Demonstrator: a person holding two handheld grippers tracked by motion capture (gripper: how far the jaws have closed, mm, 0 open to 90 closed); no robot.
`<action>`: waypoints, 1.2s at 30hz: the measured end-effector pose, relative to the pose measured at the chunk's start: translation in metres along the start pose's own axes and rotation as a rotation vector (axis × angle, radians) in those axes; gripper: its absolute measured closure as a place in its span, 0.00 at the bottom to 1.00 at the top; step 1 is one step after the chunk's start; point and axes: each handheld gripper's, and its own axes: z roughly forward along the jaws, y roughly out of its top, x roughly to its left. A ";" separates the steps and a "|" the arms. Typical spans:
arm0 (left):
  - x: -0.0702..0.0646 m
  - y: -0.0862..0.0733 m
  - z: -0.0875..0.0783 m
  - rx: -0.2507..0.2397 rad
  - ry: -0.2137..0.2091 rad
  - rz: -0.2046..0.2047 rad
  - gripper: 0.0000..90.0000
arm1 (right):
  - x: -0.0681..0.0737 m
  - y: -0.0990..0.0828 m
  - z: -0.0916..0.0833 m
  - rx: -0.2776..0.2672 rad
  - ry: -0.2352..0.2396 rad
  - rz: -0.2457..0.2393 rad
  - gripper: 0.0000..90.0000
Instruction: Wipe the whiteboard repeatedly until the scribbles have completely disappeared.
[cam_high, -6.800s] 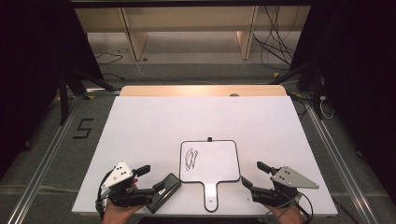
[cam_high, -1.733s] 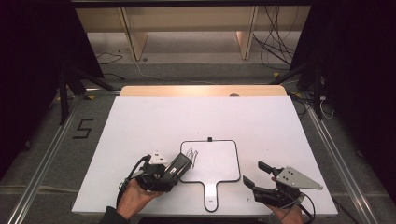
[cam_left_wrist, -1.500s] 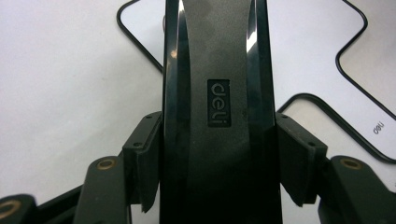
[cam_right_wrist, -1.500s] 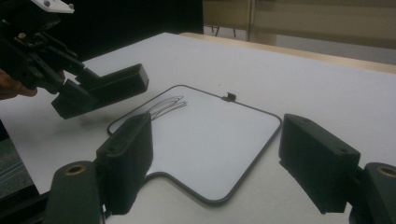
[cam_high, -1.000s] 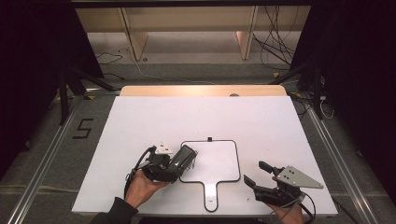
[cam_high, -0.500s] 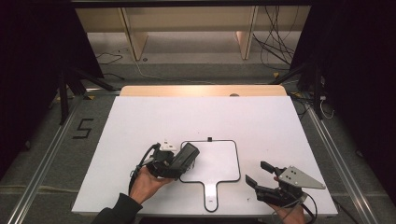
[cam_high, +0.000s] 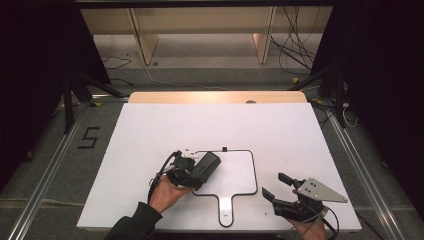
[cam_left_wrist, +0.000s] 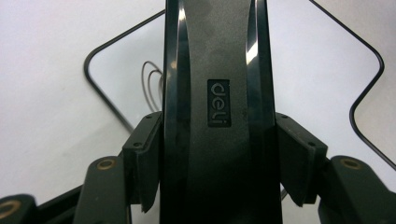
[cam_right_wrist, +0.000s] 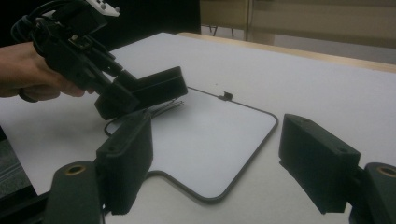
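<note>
A black "deli" board eraser (cam_high: 206, 165) is clamped between the pads of my left gripper (cam_high: 192, 173), which is shut on it. It hangs low over the upper left corner of a small white handled board (cam_high: 235, 175) with a thin black rim. In the left gripper view the eraser (cam_left_wrist: 217, 93) covers most of a grey pen scribble (cam_left_wrist: 152, 86) on the board (cam_left_wrist: 327, 70). My right gripper (cam_high: 276, 186) rests open near the board's lower right, nothing between its jaws. The right gripper view shows the eraser (cam_right_wrist: 149, 91) tilted just above the scribble (cam_right_wrist: 168, 108).
The board lies on a large white tabletop (cam_high: 150, 130) with a wooden strip (cam_high: 215, 96) along its far edge. A small black clip (cam_high: 225, 148) sits on the board's top rim. Cables and shelf legs stand on the floor beyond.
The left gripper picked the eraser up from the table left of the board, then carried it right and forward over the scribble. The right gripper has stayed put.
</note>
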 end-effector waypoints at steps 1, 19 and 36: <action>-0.002 0.001 0.003 0.003 0.000 0.006 0.44 | 0.000 0.000 0.000 -0.002 0.001 0.001 0.30; -0.009 0.003 0.020 0.072 0.038 0.063 0.44 | 0.000 0.001 0.002 -0.001 0.006 0.000 0.30; -0.018 0.008 0.026 0.074 0.054 0.095 0.45 | -0.001 0.001 0.002 0.000 0.002 -0.003 0.30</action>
